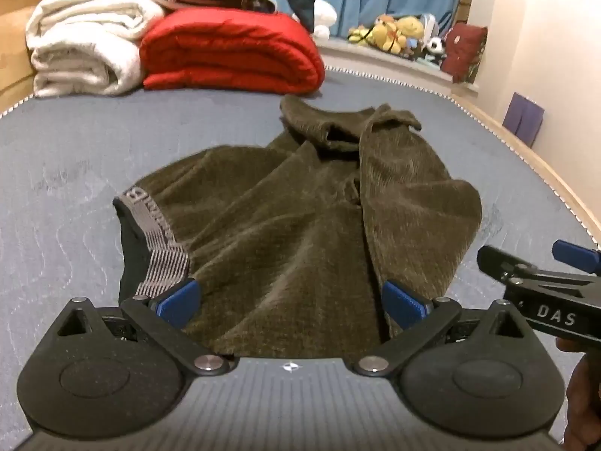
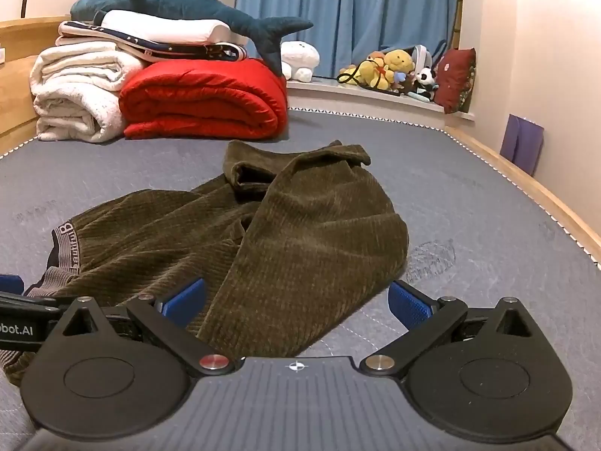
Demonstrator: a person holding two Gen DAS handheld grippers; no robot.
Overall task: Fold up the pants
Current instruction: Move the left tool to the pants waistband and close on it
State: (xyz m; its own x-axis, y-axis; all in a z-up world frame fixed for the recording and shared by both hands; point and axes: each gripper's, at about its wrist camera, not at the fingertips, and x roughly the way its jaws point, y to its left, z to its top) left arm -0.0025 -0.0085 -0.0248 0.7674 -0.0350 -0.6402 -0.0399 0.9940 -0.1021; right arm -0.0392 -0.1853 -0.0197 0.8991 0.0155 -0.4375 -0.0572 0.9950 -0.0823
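Olive corduroy pants [image 1: 300, 206] [image 2: 263, 233] lie crumpled on the grey-blue mattress [image 1: 75, 158] [image 2: 469, 195], with the grey striped waistband [image 1: 157, 240] [image 2: 64, 240] at the left and the leg cuffs bunched at the far end. My left gripper [image 1: 291, 302] hovers open over the near edge of the pants, and its blue pads grip nothing. My right gripper [image 2: 296, 302] is open too, above the right near edge of the cloth. In the left wrist view the right gripper shows at the right edge, and there it marks out as right gripper [image 1: 526, 259].
Folded white blankets [image 1: 82, 41] [image 2: 79, 86] and a red quilt [image 1: 233, 52] [image 2: 203, 101] are stacked at the far left of the mattress, with a plush shark [image 2: 188, 11] on top. Soft toys [image 2: 390, 67] sit on the window ledge. A wooden bed rim [image 2: 526, 184] runs along the right.
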